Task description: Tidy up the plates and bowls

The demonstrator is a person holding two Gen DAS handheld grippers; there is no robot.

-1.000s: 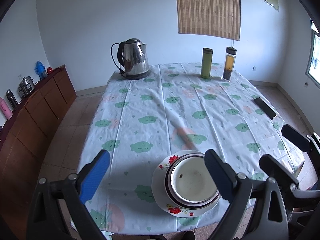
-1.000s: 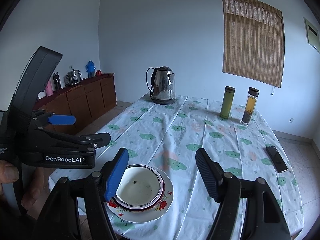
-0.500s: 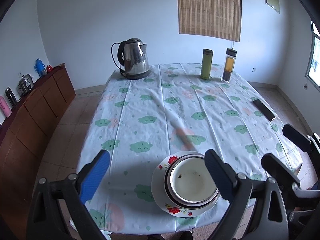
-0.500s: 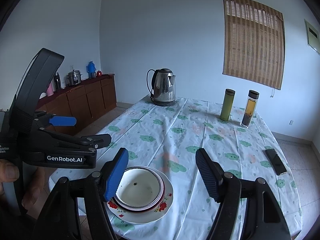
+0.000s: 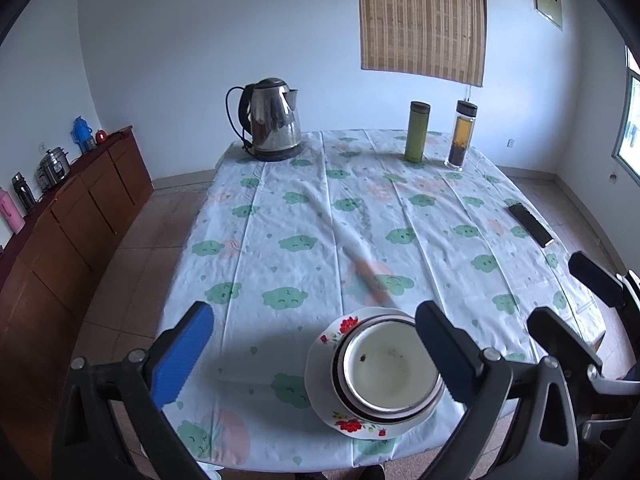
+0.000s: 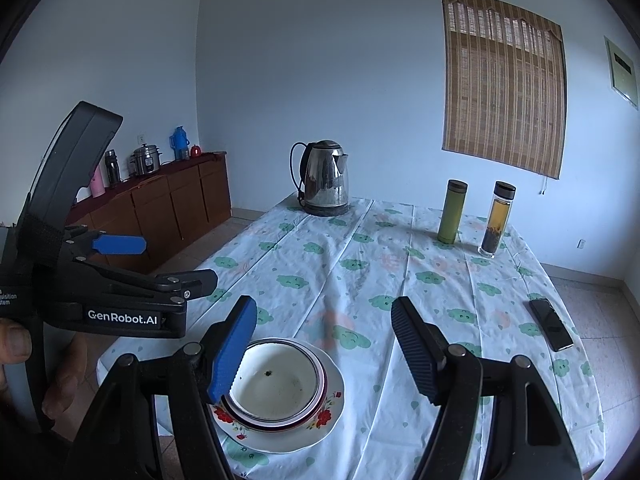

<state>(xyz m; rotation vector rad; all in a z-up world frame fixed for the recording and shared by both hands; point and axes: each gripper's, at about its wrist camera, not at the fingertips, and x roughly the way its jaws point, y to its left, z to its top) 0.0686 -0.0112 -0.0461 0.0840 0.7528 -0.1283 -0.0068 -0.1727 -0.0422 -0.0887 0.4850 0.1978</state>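
While both grippers hang over the near edge of the table (image 5: 280, 216), the bowl (image 5: 390, 372) sits nested on the flowered plate (image 5: 325, 380), right at that edge on the cloud-print cloth. The left gripper (image 5: 312, 354) has its fingers spread wide, nothing between them but cloth and the plate's left side; its dark right finger (image 5: 444, 354) overlaps the bowl's rim in the left view, and whether it touches, I can't tell. The right gripper (image 6: 324, 354) is wide too, gripping nothing, its blue finger (image 6: 234, 354) covering the bowl's left edge in its own view. Further out, clear space: a steel kettle (image 5: 272, 120) at the far left corner, a green flask (image 5: 417, 131) and a glass tea bottle (image 5: 463, 136) side by side at the far right, and a dark phone (image 5: 530, 225) near the right edge, all well apart from the stack. A wooden sideboard (image 6: 168, 208) runs along the left wall with a pot and flasks on top, too small to read. A bamboo blind (image 6: 504, 84) hangs on the back wall. Dark specks lie in the bowl, what they are I can't say. In the right view a hand (image 6: 24, 360) grips the left tool's handle, cut off by the frame.
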